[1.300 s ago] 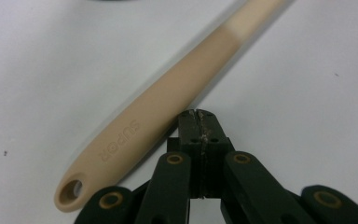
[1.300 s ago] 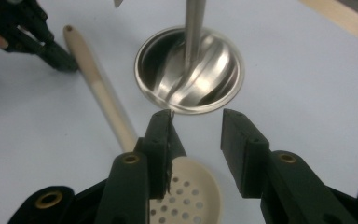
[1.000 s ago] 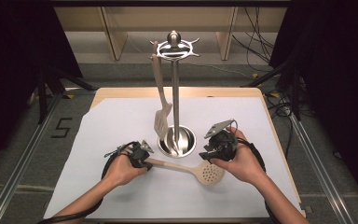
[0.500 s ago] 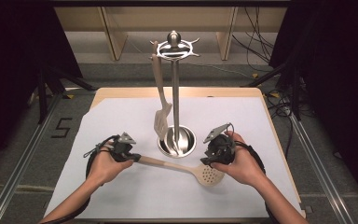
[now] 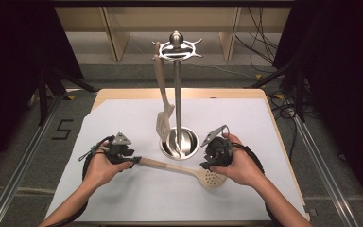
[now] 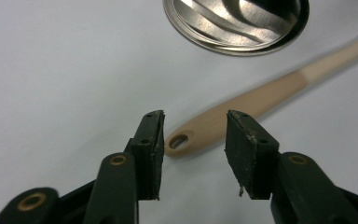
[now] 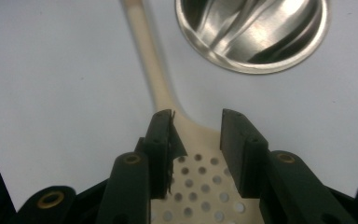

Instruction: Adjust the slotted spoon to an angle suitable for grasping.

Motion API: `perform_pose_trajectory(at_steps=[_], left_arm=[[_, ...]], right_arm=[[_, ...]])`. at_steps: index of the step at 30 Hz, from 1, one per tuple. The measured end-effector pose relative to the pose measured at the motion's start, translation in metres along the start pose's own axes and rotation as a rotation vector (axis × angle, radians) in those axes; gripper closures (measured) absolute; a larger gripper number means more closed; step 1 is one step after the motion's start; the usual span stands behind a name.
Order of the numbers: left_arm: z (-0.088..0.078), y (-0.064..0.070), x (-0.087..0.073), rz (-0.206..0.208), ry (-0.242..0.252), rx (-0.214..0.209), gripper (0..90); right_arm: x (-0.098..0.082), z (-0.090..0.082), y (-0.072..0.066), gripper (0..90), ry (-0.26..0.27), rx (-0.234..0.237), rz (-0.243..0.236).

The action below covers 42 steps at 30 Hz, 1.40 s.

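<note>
Both grippers are hovering over the skimmer (image 5: 182, 168) lying on the table (image 5: 264, 123).
The left gripper (image 6: 193, 140) has just been opening, handle end loose between its jaws; the right gripper (image 7: 196, 140) is standing open over the perforated head.

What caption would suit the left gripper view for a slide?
Open left tool, its jaws just opened, straddling the holed end of a beige skimmer handle beside the steel stand base.

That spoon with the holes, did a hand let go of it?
Yes. The left gripper slid back off the skimmer handle's end, and its jaws have just opened; the handle tip lies between them, unpinched. The right gripper stays over the skimmer's head. The utensil stand and hanging spatula haven't moved.
</note>
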State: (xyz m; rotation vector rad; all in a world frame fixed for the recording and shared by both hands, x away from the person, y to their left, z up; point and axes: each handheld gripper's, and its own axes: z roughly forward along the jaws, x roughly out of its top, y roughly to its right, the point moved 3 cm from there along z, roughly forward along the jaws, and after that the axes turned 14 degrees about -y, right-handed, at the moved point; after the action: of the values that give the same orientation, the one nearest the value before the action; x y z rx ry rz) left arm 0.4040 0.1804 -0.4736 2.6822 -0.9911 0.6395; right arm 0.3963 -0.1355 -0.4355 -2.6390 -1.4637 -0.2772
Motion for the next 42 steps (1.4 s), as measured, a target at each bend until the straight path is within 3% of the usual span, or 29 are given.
perform_pose_trajectory(at_steps=[2,8,9,10,11,12,13,16,17,18,19,20,21,22,24,28,30,33,36,37,38,39,40,41,42], left_arm=[[-0.001,-0.001,-0.003,-0.003,0.001,0.005,54.7],[-0.006,-0.003,-0.008,-0.023,0.024,-0.014,52.8],[-0.006,-0.003,-0.009,-0.027,0.025,-0.013,52.6],[-0.006,-0.004,-0.01,-0.028,0.024,-0.015,52.6],[-0.006,-0.004,-0.01,-0.027,0.022,-0.014,52.6],[-0.006,-0.004,-0.01,-0.026,0.022,-0.011,52.6],[-0.006,-0.004,-0.01,-0.026,0.022,-0.012,52.6],[-0.005,-0.004,-0.01,-0.028,0.027,-0.013,52.5],[-0.005,-0.004,-0.009,-0.021,0.027,-0.011,52.5],[-0.005,-0.003,-0.01,-0.031,0.027,-0.01,52.6],[-0.004,-0.004,-0.009,-0.03,0.021,-0.011,52.5],[-0.004,-0.004,-0.009,-0.033,0.024,-0.014,52.6],[-0.004,-0.003,-0.009,-0.037,0.027,-0.016,52.6],[-0.003,-0.003,-0.009,-0.039,0.027,-0.016,52.6],[-0.003,-0.004,-0.009,-0.04,0.029,-0.016,52.6],[-0.004,-0.006,-0.01,-0.028,0.015,-0.016,52.6],[-0.004,-0.006,-0.01,-0.033,0.008,-0.026,52.7],[-0.003,-0.006,-0.01,-0.039,0.014,-0.026,52.7],[-0.004,-0.006,-0.01,-0.043,0.018,-0.026,53.0],[-0.003,-0.006,-0.01,-0.043,0.018,-0.026,53.0],[-0.004,-0.007,-0.01,-0.042,0.012,-0.026,53.1],[-0.004,-0.007,-0.011,-0.044,0.013,-0.025,53.2],[-0.004,-0.008,-0.011,-0.04,0.01,-0.019,53.3],[-0.004,-0.008,-0.011,-0.043,0.015,-0.02,53.4],[-0.004,-0.008,-0.011,-0.047,0.018,-0.024,53.6]], right_arm=[[0.005,0.005,-0.004,65.0,-0.029,0.025,-0.017],[0.023,0.023,-0.01,65.5,-0.113,0.018,-0.096],[0.026,0.027,-0.011,65.6,-0.122,0.022,-0.13],[0.03,0.03,-0.012,65.6,-0.137,0.013,-0.125],[0.033,0.034,-0.012,65.6,-0.141,0.015,-0.162],[0.036,0.036,-0.015,65.8,-0.165,0.028,-0.146],[0.039,0.039,-0.014,65.9,-0.173,0.017,-0.175],[0.044,0.047,-0.02,65.9,-0.234,0.011,-0.136],[0.045,0.05,-0.017,65.9,-0.251,-0.012,-0.161],[0.046,0.053,-0.013,65.9,-0.254,-0.024,-0.22],[0.048,0.055,-0.013,65.9,-0.261,-0.028,-0.224],[0.049,0.055,-0.017,65.9,-0.284,-0.026,-0.187],[0.05,0.056,-0.017,65.9,-0.294,-0.026,-0.183],[0.052,0.06,-0.014,65.9,-0.286,-0.021,-0.229],[0.054,0.061,-0.016,66.1,-0.301,-0.034,-0.217],[0.057,0.064,-0.016,67.1,-0.322,-0.029,-0.246],[0.058,0.067,-0.017,68.6,-0.308,0.003,-0.232],[0.06,0.068,-0.017,72.2,-0.325,0.011,-0.261],[0.063,0.066,-0.018,77.3,-0.384,0.008,-0.267],[0.064,0.065,-0.018,77.7,-0.387,-0.02,-0.274],[0.065,0.065,-0.018,77.9,-0.396,-0.006,-0.29],[0.066,0.066,-0.017,78.2,-0.378,-0.021,-0.311],[0.068,0.067,-0.015,78.3,-0.369,-0.039,-0.354],[0.065,0.067,-0.02,78.6,-0.396,-0.02,-0.289],[0.066,0.066,-0.021,78.8,-0.412,-0.025,-0.296]])
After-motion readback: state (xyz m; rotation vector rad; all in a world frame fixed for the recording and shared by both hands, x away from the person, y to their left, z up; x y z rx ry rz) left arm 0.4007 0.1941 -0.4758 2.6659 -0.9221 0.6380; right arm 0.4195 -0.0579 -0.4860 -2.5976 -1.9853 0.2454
